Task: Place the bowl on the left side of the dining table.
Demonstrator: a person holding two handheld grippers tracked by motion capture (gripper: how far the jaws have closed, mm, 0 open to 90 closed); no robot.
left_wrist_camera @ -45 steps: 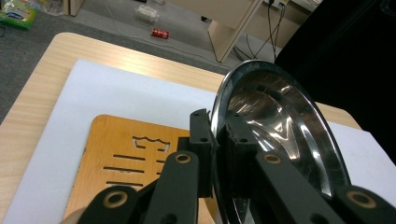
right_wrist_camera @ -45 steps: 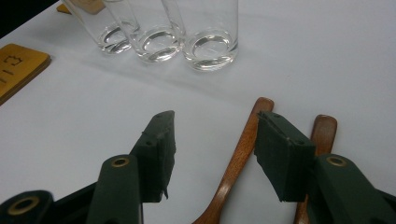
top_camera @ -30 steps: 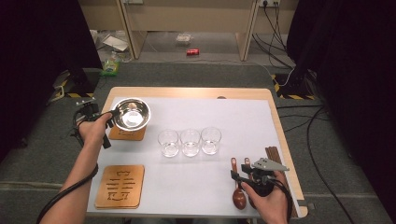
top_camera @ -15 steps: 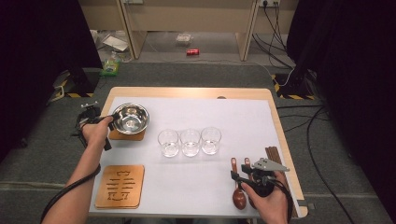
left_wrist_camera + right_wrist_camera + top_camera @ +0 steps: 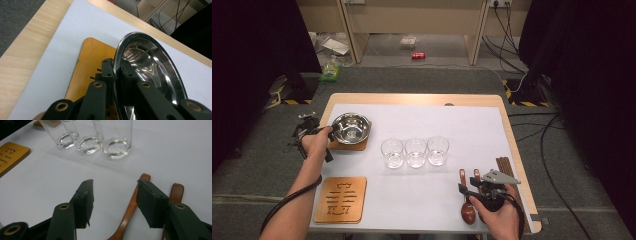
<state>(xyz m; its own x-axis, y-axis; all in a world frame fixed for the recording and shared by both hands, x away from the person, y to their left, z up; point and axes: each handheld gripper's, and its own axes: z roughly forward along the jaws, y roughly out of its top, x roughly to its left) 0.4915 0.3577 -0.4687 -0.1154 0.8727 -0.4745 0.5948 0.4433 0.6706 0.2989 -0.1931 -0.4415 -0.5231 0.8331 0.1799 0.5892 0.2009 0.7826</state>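
Presently left tongs (image 5: 115, 72) clenched on bowl (image 5: 351, 128) rim, bowl atop mat (image 5: 91, 67). Right tongs (image 5: 113, 195) released, right of bowl, over spoons (image 5: 130, 207), near glasses (image 5: 415, 152).

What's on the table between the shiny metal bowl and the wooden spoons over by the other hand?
Three empty glasses stand in a row between the metal bowl and the wooden spoons, seen in the high view. White table cover lies around them.

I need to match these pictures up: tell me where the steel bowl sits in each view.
High view: steel bowl at left, on the wooden coaster.
Left gripper view: bowl at centre right, its rim clamped by the left gripper.
Right gripper view: not in it.
Shared landmark: that wooden coaster under the bowl.
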